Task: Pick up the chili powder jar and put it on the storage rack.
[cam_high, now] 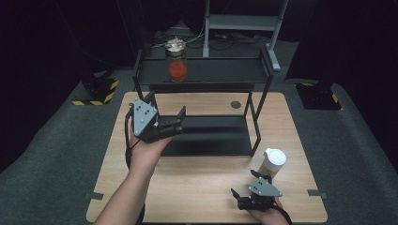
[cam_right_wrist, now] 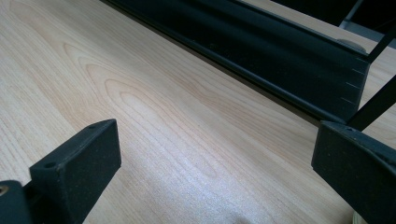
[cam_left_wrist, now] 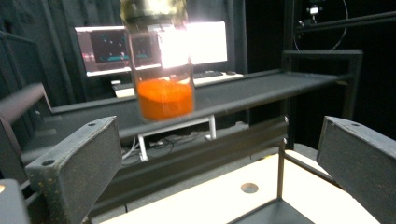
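A glass jar [cam_high: 177, 60] with orange contents and a metal lid stands upright on the top shelf of a black rack [cam_high: 234, 70]; in the left gripper view the jar [cam_left_wrist: 163, 70] is ahead, apart from the jaws. My left gripper [cam_high: 166, 112] is held open above the table in front of the rack, below the jar, with nothing between its jaws [cam_left_wrist: 219, 158]. My right gripper [cam_high: 244, 190] rests open low over the wooden table [cam_right_wrist: 140, 102] near the front right, empty. A cream cup with a white lid [cam_high: 273, 161] stands just behind it.
The rack's lower shelf [cam_high: 211, 136] lies on the table [cam_high: 197, 187] behind the left hand; its edge [cam_right_wrist: 261, 51] crosses the right gripper view. A round hole [cam_high: 235, 104] marks the table's back. Monitors [cam_left_wrist: 154, 44] glow behind the rack. Grey floor surrounds the table.
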`<state>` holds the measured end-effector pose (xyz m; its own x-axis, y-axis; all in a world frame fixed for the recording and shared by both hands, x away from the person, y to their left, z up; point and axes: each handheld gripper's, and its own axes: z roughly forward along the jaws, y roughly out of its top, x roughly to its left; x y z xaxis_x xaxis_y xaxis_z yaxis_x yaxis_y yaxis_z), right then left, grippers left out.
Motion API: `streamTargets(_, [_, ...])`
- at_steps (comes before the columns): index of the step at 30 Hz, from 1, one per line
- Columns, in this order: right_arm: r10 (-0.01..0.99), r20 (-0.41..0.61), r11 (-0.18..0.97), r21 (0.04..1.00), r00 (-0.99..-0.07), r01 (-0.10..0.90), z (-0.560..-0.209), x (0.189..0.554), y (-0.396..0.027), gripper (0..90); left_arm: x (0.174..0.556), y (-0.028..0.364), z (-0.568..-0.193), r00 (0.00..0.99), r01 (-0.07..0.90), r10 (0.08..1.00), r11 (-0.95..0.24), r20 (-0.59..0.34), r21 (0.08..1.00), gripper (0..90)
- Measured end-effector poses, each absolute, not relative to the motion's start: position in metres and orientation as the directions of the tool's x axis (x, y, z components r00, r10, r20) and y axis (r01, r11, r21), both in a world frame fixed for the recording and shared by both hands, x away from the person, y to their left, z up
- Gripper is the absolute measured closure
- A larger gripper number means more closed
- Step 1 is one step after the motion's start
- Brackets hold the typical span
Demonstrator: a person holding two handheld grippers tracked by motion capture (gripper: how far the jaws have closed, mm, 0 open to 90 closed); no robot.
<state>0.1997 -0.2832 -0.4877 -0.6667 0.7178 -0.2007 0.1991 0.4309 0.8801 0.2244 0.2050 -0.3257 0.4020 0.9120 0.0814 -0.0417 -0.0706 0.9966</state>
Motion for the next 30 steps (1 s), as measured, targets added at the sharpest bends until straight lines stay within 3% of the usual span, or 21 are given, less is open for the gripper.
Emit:
streamTargets(22, [0.715,-0.208,0.44,0.876,-0.667,0.198,-0.487,0.199,-0.281,0.4,0.194,0.218,-0.404,0.458,0.054,0.887,-0.097,0.061,0.994,0.4])
streamTargets(30, [0.713,-0.212,0.443,0.875,-0.668,0.195,-0.487,0.199,-0.281,0.4,0.188,0.222,-0.443,0.488,0.142,0.873,-0.09,0.01,0.986,0.4])
